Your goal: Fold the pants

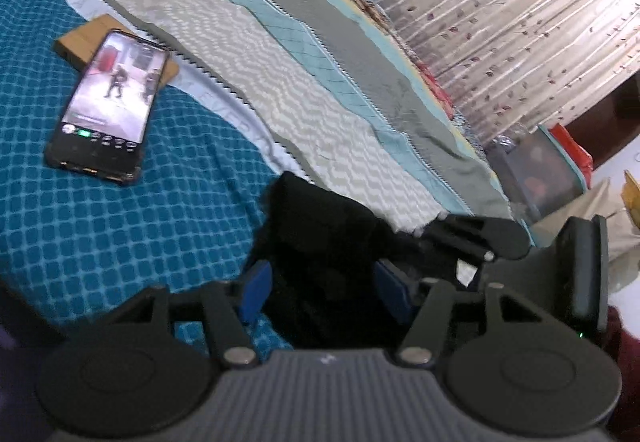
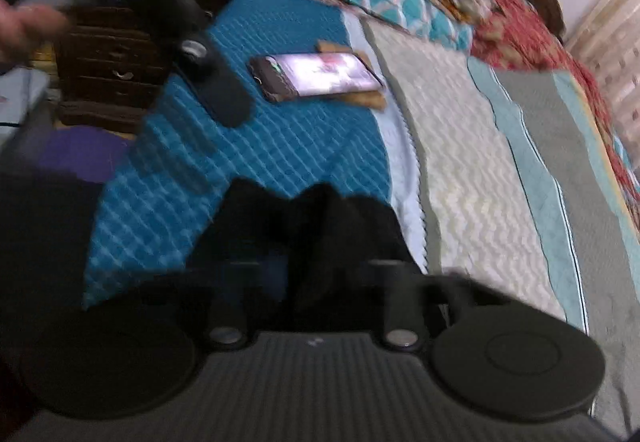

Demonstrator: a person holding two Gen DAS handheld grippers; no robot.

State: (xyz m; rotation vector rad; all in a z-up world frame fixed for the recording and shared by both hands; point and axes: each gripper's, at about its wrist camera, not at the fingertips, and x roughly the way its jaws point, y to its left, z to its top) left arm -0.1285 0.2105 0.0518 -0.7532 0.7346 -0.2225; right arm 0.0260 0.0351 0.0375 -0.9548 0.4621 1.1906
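Pants: black cloth bunched in a heap on the bedspread; in the left wrist view it fills the middle, rising toward 12 o'clock from the gripper.
Left gripper: jaws spread; blue pads stand at 9 and 3 o'clock of the heap; the cloth lies between them; a gap shows at the 9 o'clock pad; whether the 3 o'clock pad touches the cloth cannot be told.
Right gripper: picture blurred; black cloth lies between the fingers and rises toward 12 o'clock; pads dark and hard to see; cannot tell whether the jaws pinch it.
Other gripper seen: in the left wrist view a black gripper body shows at 3 o'clock, beside the heap.
Phone: screen lit; at 10 o'clock of the heap, well apart; rests partly on a brown cardboard piece.
Curtain: at 1 o'clock, beyond the bed's edge.
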